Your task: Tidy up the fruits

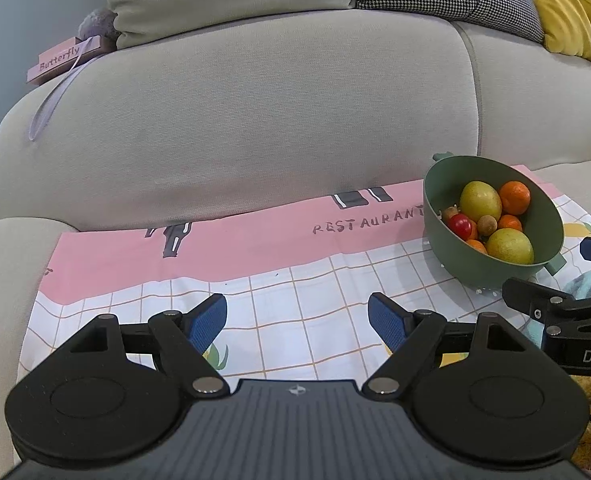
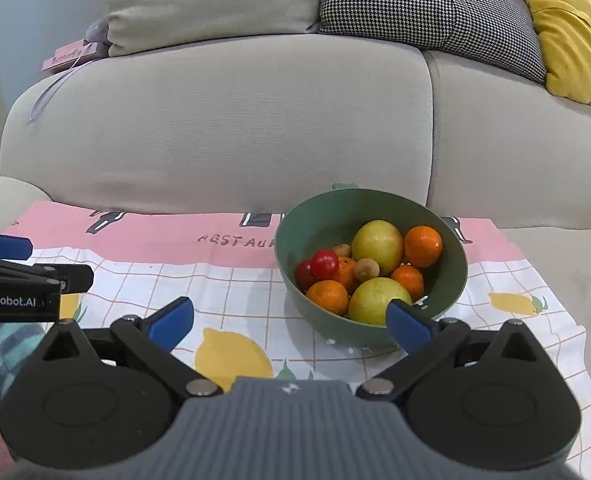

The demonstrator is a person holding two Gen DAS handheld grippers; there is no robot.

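Bowl [image 2: 369, 264] of fruit sits dead ahead of the right gripper [image 2: 291, 320], just beyond its spread, empty fingers. Left gripper [image 1: 297, 320], fingers also spread and empty, has it well off to its right, so right is nearer.

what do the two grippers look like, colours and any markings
Both match: black linkage arms with silver pivot pins, two round black discs, a ribbed dark grey body with a small white logo, and blue textured pads. The left gripper reads "GenRobot.AI" on its side; the right gripper shows "DA".
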